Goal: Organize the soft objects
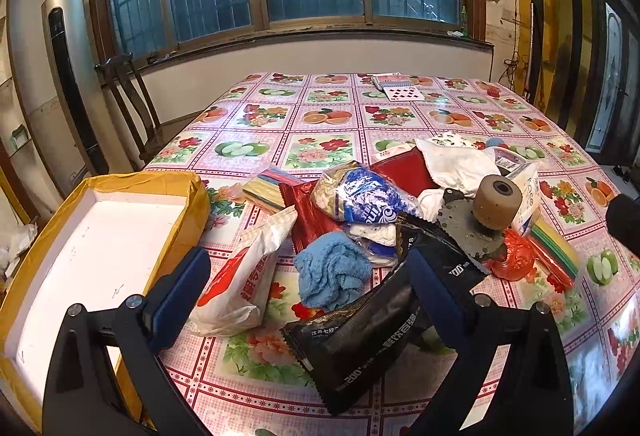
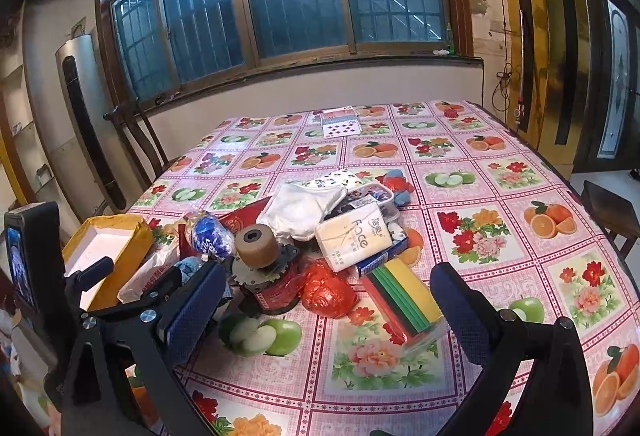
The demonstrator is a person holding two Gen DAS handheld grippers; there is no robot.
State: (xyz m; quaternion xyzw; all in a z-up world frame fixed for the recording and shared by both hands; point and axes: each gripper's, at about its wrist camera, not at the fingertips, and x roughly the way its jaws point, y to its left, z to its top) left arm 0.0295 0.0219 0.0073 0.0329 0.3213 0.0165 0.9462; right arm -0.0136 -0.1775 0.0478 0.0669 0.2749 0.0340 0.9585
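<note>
A heap of things lies mid-table. In the left wrist view my left gripper [image 1: 308,296] stands open over a crumpled blue towel [image 1: 332,274], between a white and red bag [image 1: 240,284] and a black foil pouch [image 1: 368,332]; nothing is held. Behind lie a blue and white wrapped pack [image 1: 360,196] and white cloth [image 1: 456,164]. My right gripper [image 2: 324,310] is open and empty, just short of a red plastic bag [image 2: 326,288] and a pack of coloured sheets [image 2: 404,296]. A Face tissue pack [image 2: 352,236] and white cloth [image 2: 304,208] sit farther back.
An open box with yellow tape and white lining [image 1: 92,248] stands at the table's left edge. A brown roller on a toothed metal disc [image 1: 494,204] rests in the heap. Playing cards [image 1: 400,88] lie at the far side. A wooden chair [image 1: 128,104] stands left of the table.
</note>
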